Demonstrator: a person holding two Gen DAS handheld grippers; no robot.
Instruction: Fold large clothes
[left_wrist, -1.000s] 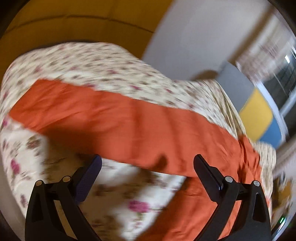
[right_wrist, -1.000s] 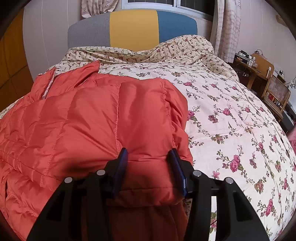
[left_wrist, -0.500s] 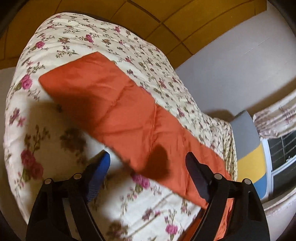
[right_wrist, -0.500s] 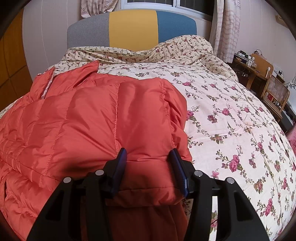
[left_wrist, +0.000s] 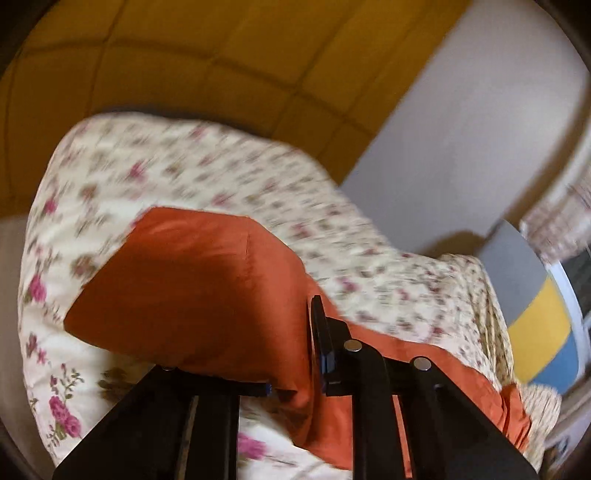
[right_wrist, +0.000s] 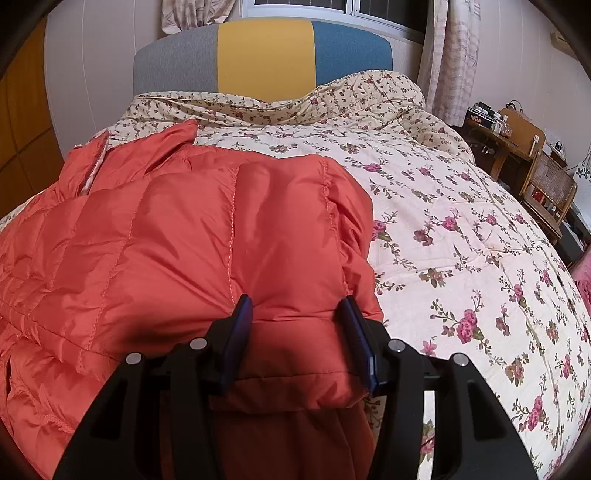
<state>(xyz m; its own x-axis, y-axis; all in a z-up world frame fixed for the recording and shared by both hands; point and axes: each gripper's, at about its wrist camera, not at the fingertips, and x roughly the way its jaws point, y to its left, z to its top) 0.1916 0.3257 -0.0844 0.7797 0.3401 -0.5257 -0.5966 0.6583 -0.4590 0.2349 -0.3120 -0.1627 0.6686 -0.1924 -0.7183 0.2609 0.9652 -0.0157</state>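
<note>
**A:** Why is the bed (right_wrist: 461, 229) doing the job of a table here?

**B:** I'd judge it's the only flat surface broad enough. The orange quilted jacket (right_wrist: 207, 236) lies spread across the near left part of the floral quilt, well short of the grey, yellow and blue headboard (right_wrist: 264, 55), so there is room to turn panels over.

**A:** And the two grippers?

**B:** The right gripper (right_wrist: 295, 332) sits at the near edge of a folded-over panel. Its fingers are partly closed, with the puffy fabric bulging between them; it appears to grip that fold, probably to pin it in place. The left gripper (left_wrist: 295, 369) has its fingers drawn narrow on a long flat strip of the same orange cloth, most likely a sleeve (left_wrist: 192, 295). That strip rises off the quilt, which suggests it is being carried over towards the body.

**A:** How does the garment look?

**B:** Shiny, padded, stitched in lengthwise channels, with a pale lining showing at the far left. The left view is blurred, so finer detail there is unclear.
</note>
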